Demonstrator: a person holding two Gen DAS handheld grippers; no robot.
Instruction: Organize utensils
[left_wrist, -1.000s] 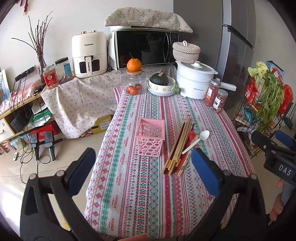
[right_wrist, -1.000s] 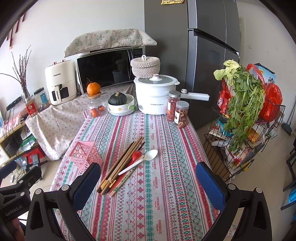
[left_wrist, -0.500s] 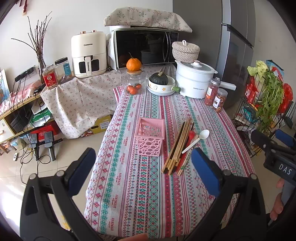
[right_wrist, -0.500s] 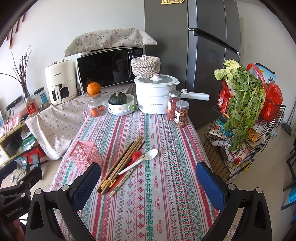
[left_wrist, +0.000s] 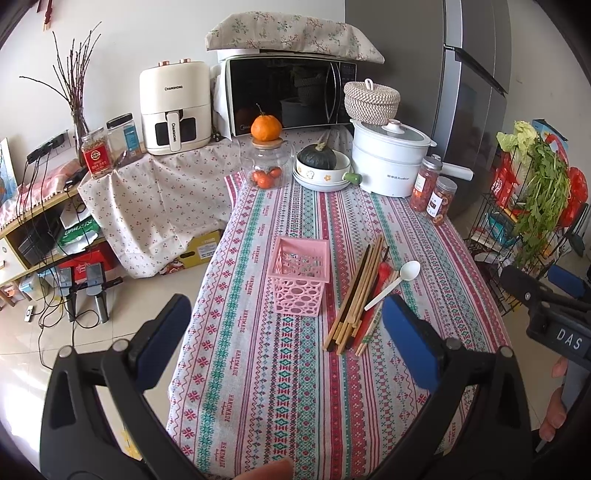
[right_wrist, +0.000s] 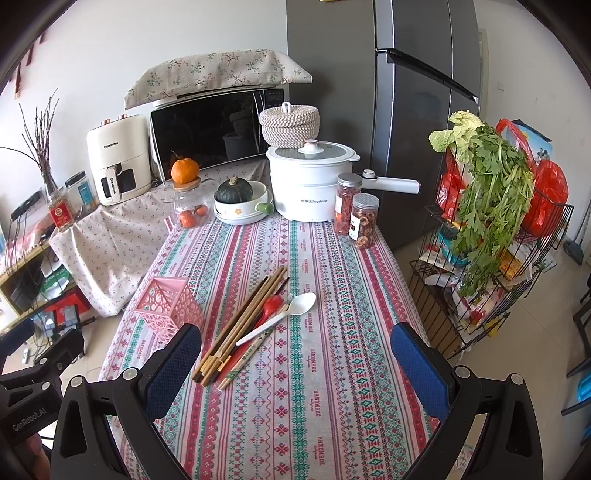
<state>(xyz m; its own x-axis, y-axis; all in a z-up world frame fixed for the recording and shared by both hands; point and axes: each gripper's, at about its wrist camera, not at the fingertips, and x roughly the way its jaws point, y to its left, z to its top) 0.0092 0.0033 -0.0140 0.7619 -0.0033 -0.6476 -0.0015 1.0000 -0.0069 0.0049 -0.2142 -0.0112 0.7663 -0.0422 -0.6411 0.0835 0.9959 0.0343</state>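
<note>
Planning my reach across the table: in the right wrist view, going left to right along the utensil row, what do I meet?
Pink basket → chopsticks → red spoon → white spoon.

I note both wrist views look down the counter (left_wrist: 258, 369) from above its near edge, well back, sharing its whole top and far-edge appliances.
</note>
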